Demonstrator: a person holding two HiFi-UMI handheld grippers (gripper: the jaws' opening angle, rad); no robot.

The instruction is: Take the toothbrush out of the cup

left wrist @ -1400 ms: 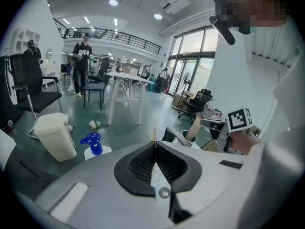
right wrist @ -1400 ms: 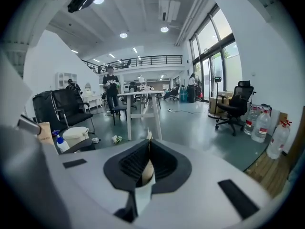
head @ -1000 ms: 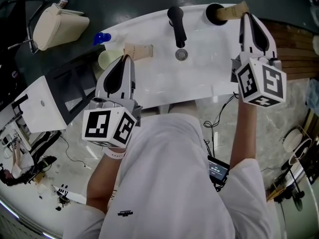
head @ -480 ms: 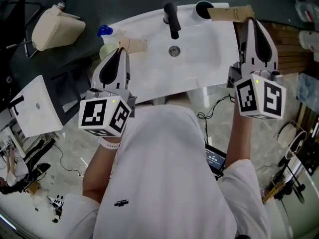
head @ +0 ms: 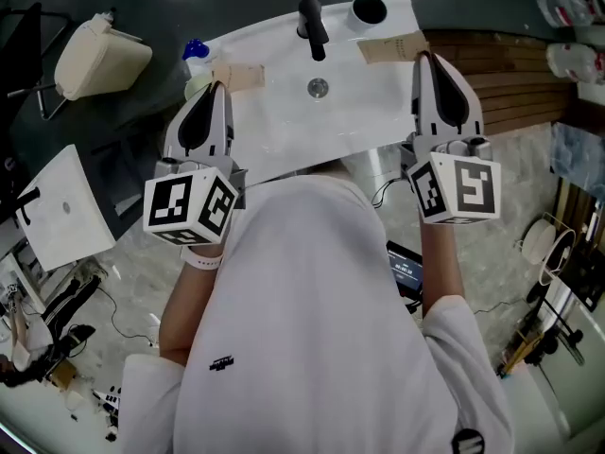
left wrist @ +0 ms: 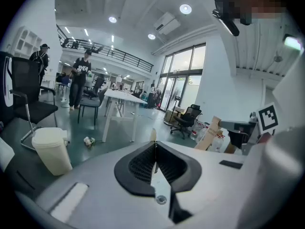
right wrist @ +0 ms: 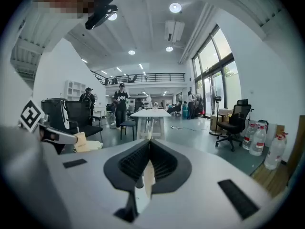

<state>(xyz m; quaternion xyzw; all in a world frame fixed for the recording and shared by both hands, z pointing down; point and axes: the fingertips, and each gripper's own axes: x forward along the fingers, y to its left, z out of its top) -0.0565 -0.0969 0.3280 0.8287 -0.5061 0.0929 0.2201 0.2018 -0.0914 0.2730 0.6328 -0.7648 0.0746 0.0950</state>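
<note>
A black cup (head: pixel 368 9) stands at the far right corner of the white washbasin (head: pixel 378 102), next to the black tap (head: pixel 311 26). I see no toothbrush in any view. My right gripper (head: pixel 392 48) hangs over the basin's right side, short of the cup, shut with nothing in it (right wrist: pixel 150 136). Over the basin's left edge my left gripper (head: pixel 236 76) is also shut and empty (left wrist: pixel 153 135). Both gripper views look out level across the room, not at the basin.
A blue item (head: pixel 196 49) and a pale cup (head: pixel 194 85) sit left of the basin. A cream bin (head: pixel 95 53) stands farther left, with wooden slats (head: pixel 510 83) at the right. The hall beyond holds an office chair (right wrist: pixel 234 118), a white table (left wrist: pixel 119 99) and people (left wrist: pixel 78 80).
The right gripper's tips were at the black cup a second ago and now sit back from it. Both grippers have drawn toward the person, and the basin looks smaller and farther away.
</note>
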